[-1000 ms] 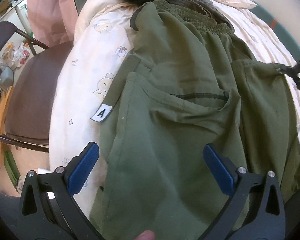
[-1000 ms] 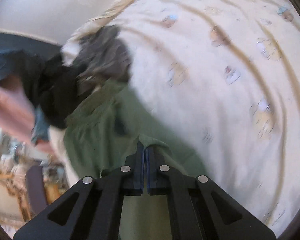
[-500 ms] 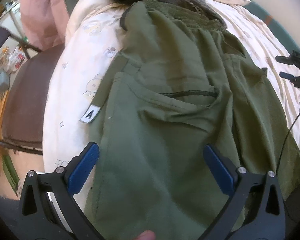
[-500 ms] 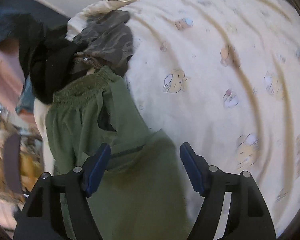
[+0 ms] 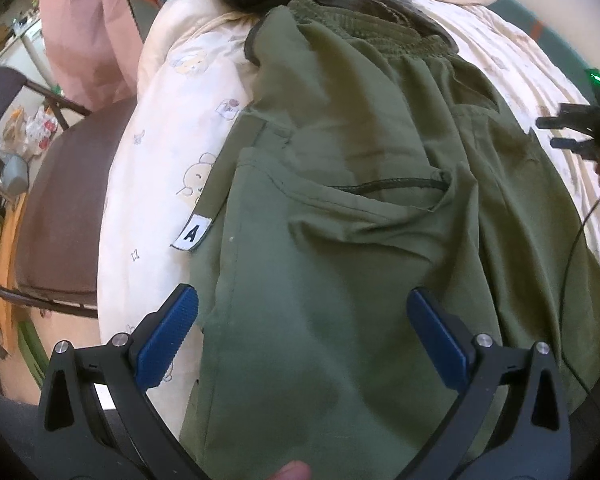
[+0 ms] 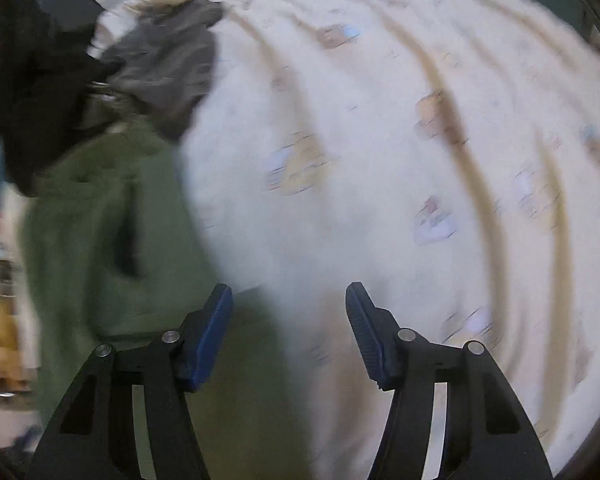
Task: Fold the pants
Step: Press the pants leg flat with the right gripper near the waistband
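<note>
Olive green pants (image 5: 340, 240) lie folded lengthwise on a cream bedspread, waistband (image 5: 364, 28) at the far end, a strap with a white "A" tag (image 5: 192, 234) at their left edge. My left gripper (image 5: 300, 320) hovers open above the pants, blue pads wide apart. In the right wrist view the pants (image 6: 112, 240) lie at the left, blurred. My right gripper (image 6: 288, 324) hangs over the pants' right edge and the bedspread; its jaws are closing with nothing pressed between them. The right gripper's black fingers (image 5: 568, 128) also show at the right edge of the left wrist view.
The cream bedspread with cartoon bears (image 6: 420, 160) spreads to the right. Dark and grey clothes (image 6: 160, 64) are piled beyond the waistband. A brown chair (image 5: 60, 200) and pink fabric (image 5: 84, 28) stand left of the bed.
My right gripper let go of the pants' fold, opened, and swung right over the bedspread. The left gripper stays open in about the same place.
</note>
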A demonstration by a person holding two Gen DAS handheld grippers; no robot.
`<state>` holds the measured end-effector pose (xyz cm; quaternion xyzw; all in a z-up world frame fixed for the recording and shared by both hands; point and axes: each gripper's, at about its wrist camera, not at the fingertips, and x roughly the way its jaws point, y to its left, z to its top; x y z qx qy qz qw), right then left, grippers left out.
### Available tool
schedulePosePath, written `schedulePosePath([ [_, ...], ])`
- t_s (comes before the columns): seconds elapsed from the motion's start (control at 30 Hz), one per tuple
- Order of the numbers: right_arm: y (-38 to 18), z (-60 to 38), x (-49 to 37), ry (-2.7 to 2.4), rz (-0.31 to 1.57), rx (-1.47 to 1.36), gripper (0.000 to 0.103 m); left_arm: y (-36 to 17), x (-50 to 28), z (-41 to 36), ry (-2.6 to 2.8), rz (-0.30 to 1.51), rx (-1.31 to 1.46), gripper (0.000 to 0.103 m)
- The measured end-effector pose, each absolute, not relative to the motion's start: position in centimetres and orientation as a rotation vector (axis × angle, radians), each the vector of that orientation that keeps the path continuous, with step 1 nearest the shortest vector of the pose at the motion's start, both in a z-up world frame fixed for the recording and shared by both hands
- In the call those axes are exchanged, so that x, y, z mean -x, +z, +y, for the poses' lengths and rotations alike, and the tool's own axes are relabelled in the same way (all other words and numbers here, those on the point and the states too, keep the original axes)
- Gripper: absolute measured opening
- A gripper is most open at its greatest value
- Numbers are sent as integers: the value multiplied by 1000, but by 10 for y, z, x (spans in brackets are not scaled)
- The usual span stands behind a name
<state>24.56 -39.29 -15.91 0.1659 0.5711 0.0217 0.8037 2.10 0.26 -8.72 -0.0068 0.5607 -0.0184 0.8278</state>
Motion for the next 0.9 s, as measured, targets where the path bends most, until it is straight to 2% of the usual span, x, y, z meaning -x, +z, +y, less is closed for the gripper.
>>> schedulePosePath([
  [0.17, -133, -324, -211, 361, 1308, -186, 60, -85, -23, 3, -49, 1191, 57, 103],
  [0.23, -142, -286, -209, 465, 1430, -90, 60, -83, -22, 1, -54, 1182, 53, 103],
  [0.37, -170, -249, -236, 388, 1473, 75, 59, -81, -21, 2, -51, 1174, 40, 103],
  [0.4, -175, -248, -247, 342, 1458, 80, 55, -80, -21, 4, -44, 1173, 45, 103],
  [0.47, -183, -246, -270, 303, 1418, 48, 52, -80, -22, 9, -32, 1177, 60, 103],
  [0.63, -186, -253, -290, 145, 1345, 10, 52, -79, -24, 17, -5, 1183, 84, 103],
  [0.83, -132, -251, -228, 292, 1344, -90, 57, -76, -28, 12, -23, 1201, 100, 103],
  [0.9, -109, -250, -188, 372, 1330, -102, 66, -73, -26, 8, -44, 1200, 102, 103],
])
